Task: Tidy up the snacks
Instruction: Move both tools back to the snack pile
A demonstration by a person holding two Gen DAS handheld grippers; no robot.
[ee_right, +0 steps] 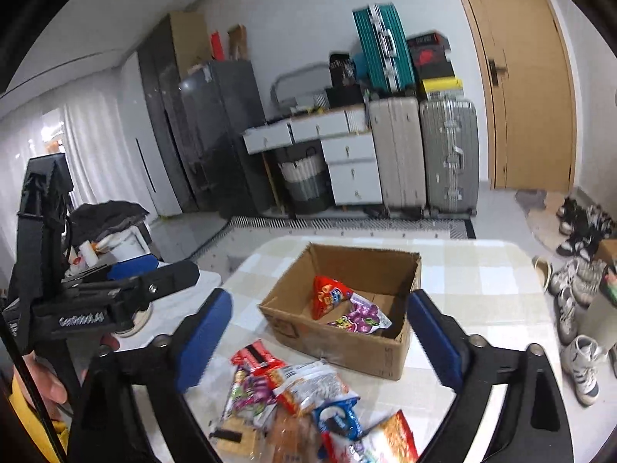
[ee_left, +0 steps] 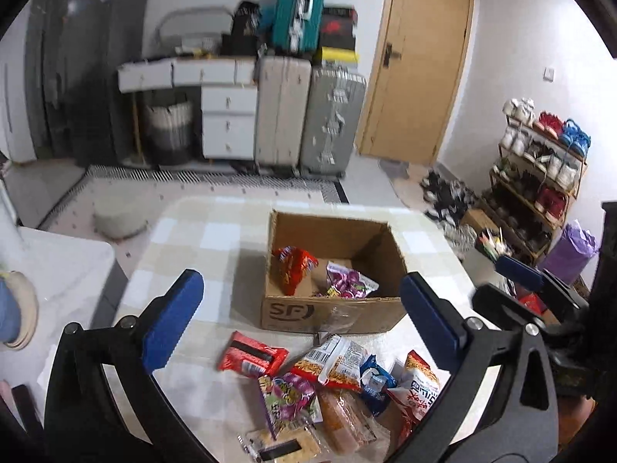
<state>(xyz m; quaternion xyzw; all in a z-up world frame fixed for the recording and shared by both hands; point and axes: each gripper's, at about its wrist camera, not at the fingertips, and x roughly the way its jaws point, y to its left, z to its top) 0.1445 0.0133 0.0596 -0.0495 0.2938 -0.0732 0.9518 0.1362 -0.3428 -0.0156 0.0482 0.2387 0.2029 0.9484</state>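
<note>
left wrist view, both tools (ee_left: 300,316) (ee_right: 320,332) spread wide, empty, snack pile (ee_left: 331,386) just below, box (ee_left: 331,308) ahead

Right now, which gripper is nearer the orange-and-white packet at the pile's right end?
Right. The orange-and-white packet lies centred before the right gripper; the left gripper is off to its left.

Box (ee_left: 331,312): matt brown cardboard. Snack packets (ee_left: 327,382): glossy crinkled plastic film. Desk (ee_left: 216,239): smooth checked covering. Claw pads (ee_left: 171,322): matt blue.
</note>
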